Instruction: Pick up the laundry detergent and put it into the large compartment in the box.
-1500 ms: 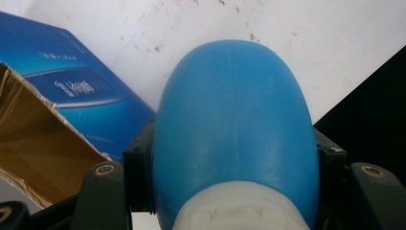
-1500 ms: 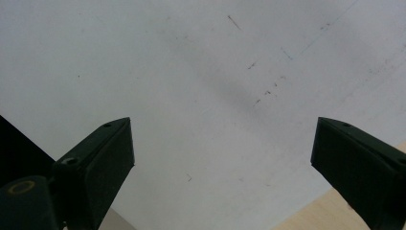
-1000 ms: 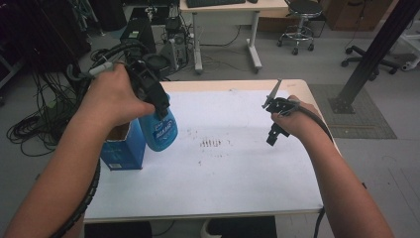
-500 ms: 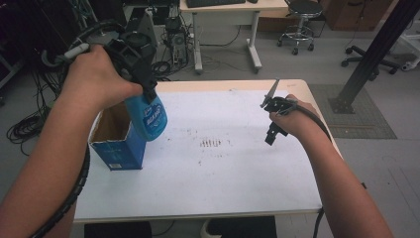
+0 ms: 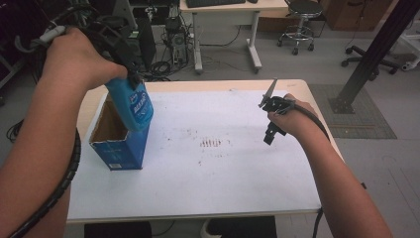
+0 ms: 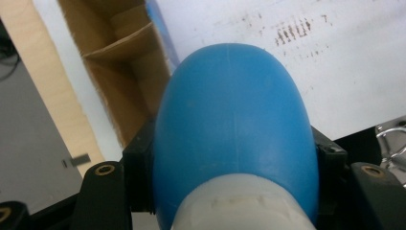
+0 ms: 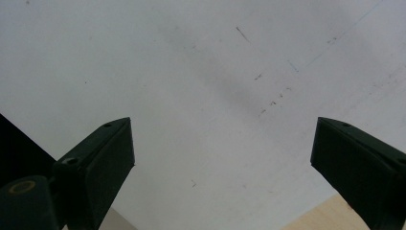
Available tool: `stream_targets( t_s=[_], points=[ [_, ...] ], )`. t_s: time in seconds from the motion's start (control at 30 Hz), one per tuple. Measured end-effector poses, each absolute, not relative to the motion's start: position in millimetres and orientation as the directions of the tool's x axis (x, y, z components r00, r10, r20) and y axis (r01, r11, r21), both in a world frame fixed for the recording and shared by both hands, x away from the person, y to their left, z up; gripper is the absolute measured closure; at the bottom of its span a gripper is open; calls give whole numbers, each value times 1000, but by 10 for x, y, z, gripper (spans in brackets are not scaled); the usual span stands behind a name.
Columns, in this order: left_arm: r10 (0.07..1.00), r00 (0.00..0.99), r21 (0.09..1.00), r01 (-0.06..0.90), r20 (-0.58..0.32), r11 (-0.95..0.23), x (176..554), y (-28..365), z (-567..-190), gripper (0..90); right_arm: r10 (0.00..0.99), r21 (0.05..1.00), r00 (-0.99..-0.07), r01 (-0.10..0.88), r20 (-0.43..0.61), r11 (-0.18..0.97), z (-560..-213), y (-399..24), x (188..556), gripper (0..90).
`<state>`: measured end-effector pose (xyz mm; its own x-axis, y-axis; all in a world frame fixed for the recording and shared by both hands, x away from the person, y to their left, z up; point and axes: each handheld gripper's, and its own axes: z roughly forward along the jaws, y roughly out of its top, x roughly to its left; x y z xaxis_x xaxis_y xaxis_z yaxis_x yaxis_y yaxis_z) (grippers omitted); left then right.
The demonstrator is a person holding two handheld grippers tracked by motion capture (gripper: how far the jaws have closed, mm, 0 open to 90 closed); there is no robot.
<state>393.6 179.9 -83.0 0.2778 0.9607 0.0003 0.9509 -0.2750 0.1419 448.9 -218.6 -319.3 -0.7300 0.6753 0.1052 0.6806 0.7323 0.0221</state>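
The step in hand looks like lowering the blue bottle (image 5: 133, 106) into the open blue carton (image 5: 119, 144), and doing it well probably means getting the bottle's base squarely over the carton's mouth before it goes down, since the opening is narrow and the cardboard flaps (image 6: 122, 43) inside could catch the rounded bottom. In the high view the bottle hangs tilted, its base overlapping the near right corner of the carton rather than sitting centred over the brown interior; a small shift toward the far left, and a straightening of the bottle to upright, would likely let it slide in cleanly instead of tipping the light carton over on the counter (image 5: 223, 178). The left hand-held gripper (image 5: 121, 54) is clamped on the bottle high up, near its white neck; in the left gripper view the blue body (image 6: 234, 124) bulges out ahead of the two black jaws, which press it from either side, with the white collar at the bottom of that view. So the bottle hangs below and ahead of that hand-held gripper, above the carton's rim and not yet resting inside. The right hand-held gripper (image 5: 271, 126) waits well apart over the right half of the white counter, its jaws spread wide with nothing between them; it could steady the carton's wall if the bottle drags on entry.
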Motion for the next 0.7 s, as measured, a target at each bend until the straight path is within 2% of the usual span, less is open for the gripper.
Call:
stream_targets(
  t_s=[0.2, 0.7],
  points=[
    [985, 174, 128, 977, 1, -172, 4037, 1956, -756, 378, 673, 19, -732, 678, 107, 735, -3199, -2158, 4497, 75],
    [999, 47, 116, 992, 18, -49, 4215, 2287, -848, 378, 664, 11, -741, 668, 104, 744, -3220, -2108, 4493, 75]
  ],
)
